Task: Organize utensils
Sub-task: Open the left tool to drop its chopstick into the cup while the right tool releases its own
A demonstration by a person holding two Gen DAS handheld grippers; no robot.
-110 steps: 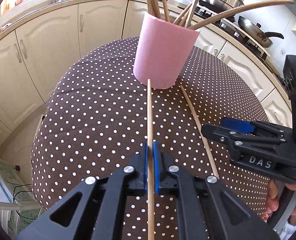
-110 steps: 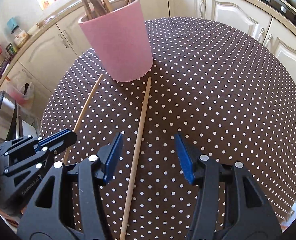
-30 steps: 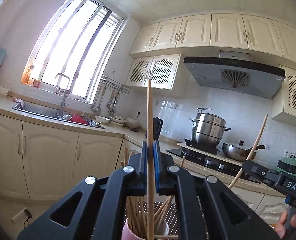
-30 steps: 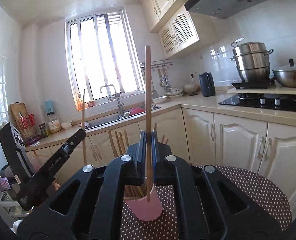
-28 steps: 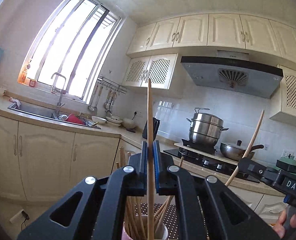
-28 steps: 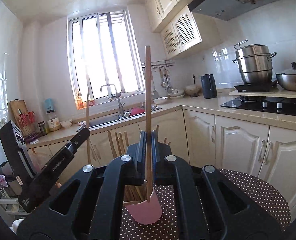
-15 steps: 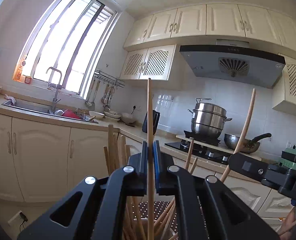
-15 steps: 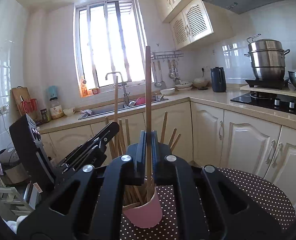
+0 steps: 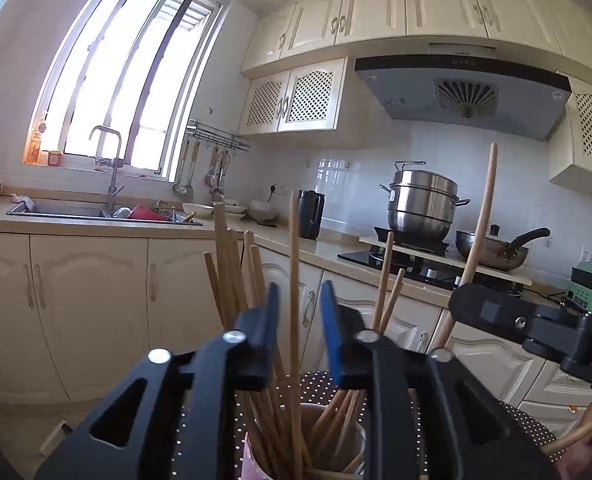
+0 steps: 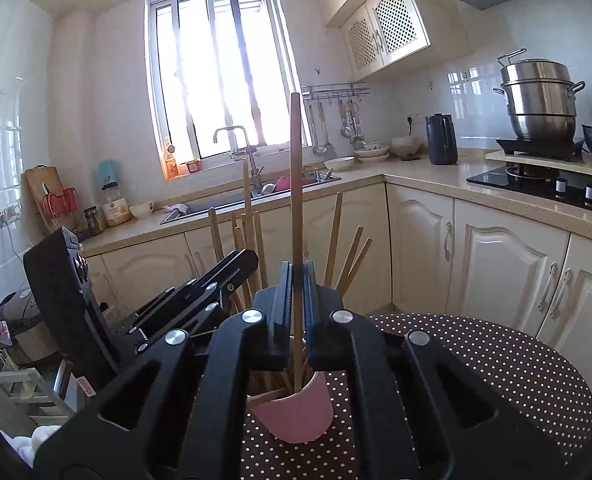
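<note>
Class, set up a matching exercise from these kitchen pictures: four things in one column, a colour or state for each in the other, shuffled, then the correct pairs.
Things
1. left gripper
2. right gripper
3. cup
4. tablecloth

Descriptions
A. pink, full of chopsticks
B. brown with white dots
C. jaws opening, a chopstick standing between them
D. shut on a chopstick

Pairs: 1-C, 2-D, 3-A, 4-B

Pink cup (image 10: 296, 416) on polka-dot table (image 10: 496, 368)
</note>
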